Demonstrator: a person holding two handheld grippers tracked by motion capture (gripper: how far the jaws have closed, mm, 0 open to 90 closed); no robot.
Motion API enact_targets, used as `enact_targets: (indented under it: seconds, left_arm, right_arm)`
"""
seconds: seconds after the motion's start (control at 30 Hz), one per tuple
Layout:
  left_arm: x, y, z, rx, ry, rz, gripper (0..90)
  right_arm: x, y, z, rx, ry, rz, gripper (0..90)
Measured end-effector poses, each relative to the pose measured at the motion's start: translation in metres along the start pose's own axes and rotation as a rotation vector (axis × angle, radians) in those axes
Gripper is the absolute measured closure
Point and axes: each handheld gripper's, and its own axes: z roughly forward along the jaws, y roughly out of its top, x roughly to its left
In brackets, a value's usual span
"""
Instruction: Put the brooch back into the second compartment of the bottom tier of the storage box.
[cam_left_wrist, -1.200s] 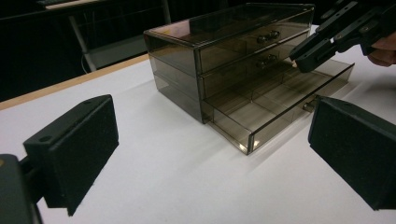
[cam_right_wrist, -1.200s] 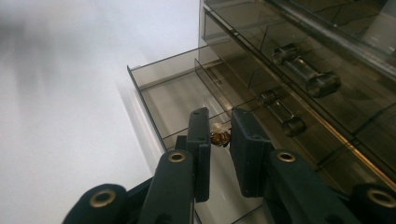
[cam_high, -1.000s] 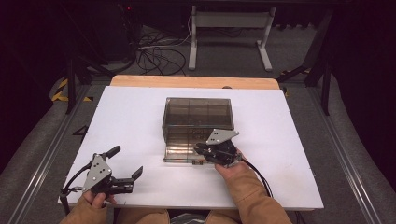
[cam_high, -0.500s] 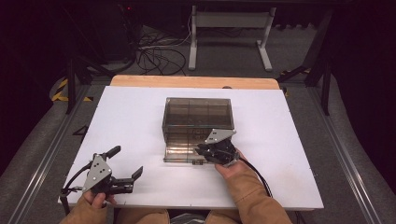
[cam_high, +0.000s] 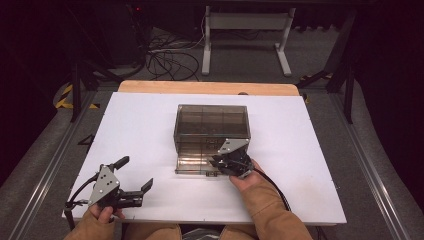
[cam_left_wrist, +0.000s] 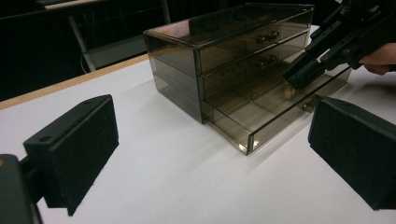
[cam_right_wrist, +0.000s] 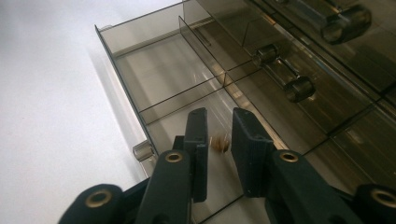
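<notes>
Dark floor and cables lie beyond the white table (cam_high: 150, 120), where a smoky clear drawer box (cam_high: 212, 125) stands mid-table with its bottom drawer (cam_left_wrist: 261, 119) pulled out toward the near side. Over that drawer's right compartment hangs the right gripper (cam_high: 231, 162), tips dipped inside; its jaws stand a narrow gap apart and have just been opening a little, with a small tan object (cam_right_wrist: 220, 142) lying on the drawer floor between them, seemingly untouched (too small and blurred to name). I judge the step to be dropping this piece into the drawer, and the release looks made. Next, the gripper should lift straight out without knocking the dividers or the knobs (cam_right_wrist: 299, 88) above, then the drawer wants pushing shut by its front. At the near left the left gripper (cam_high: 131, 186) rests on the table, jaws wide and empty, well apart from the box.
</notes>
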Motion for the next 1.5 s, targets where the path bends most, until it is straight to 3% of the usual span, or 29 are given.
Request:
enact_targets:
  seconds: [0.33, 0.57, 0.83, 1.03, 1.5]
  left_arm:
    - [0.0, 0.0, 0.0, 0.0, 0.0, 0.0, 2.5]
    - [0.0, 0.0, 0.0, 0.001, 0.001, 0.0, 2.6]
    - [0.0, 0.0, 0.0, 0.0, -0.001, 0.0, 2.6]
    - [0.0, 0.0, 0.0, 0.0, 0.001, -0.003, 2.6]
    - [0.0, -0.001, -0.001, 0.0, 0.001, -0.005, 2.6]
  right_arm:
    - [0.002, 0.002, -0.006, -0.039, -0.001, -0.009, 61.4]
    - [0.004, 0.007, -0.023, -0.138, 0.003, -0.015, 38.7]
    - [0.005, 0.011, -0.036, -0.21, 0.019, -0.02, 24.6]
    - [0.005, 0.013, -0.042, -0.238, 0.016, -0.031, 18.2]
    - [0.008, 0.017, -0.048, -0.265, 0.015, -0.048, 16.3]
